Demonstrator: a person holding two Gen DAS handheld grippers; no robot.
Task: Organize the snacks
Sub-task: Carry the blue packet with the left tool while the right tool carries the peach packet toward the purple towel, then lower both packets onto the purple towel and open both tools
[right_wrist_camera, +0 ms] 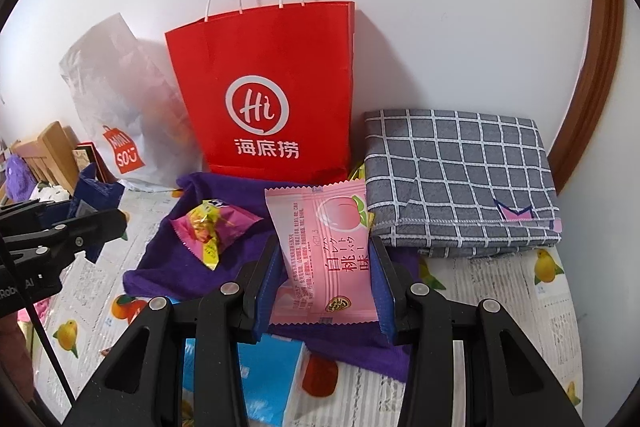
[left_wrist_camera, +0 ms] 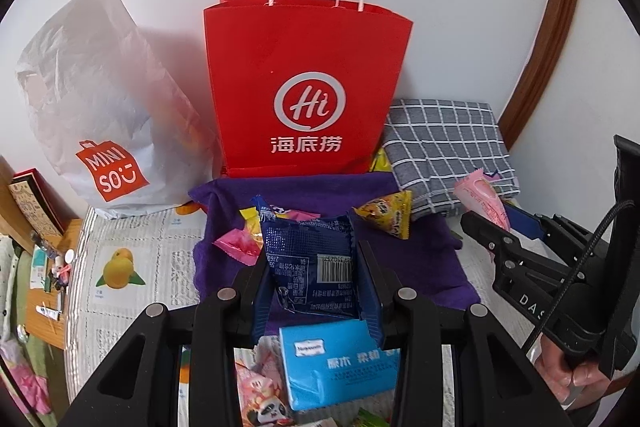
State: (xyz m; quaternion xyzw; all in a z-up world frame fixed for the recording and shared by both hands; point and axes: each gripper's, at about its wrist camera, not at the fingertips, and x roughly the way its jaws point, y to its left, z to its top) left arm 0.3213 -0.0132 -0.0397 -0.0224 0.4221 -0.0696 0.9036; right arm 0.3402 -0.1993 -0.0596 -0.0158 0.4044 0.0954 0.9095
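Both grippers (left_wrist_camera: 314, 267) (right_wrist_camera: 326, 277) tilted down, clamping snack packets (left_wrist_camera: 308, 251) (right_wrist_camera: 328, 259).

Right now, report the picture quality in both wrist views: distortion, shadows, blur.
Left wrist view: strong fisheye bend, dark vignette corners; the red paper bag is sharp, the white plastic bag hazy, casting a soft shadow on the wall. Right wrist view: same bending, the wooden trim curves; the pink snack packet reads crisply, and the red bag throws a reddish shadow rightward.
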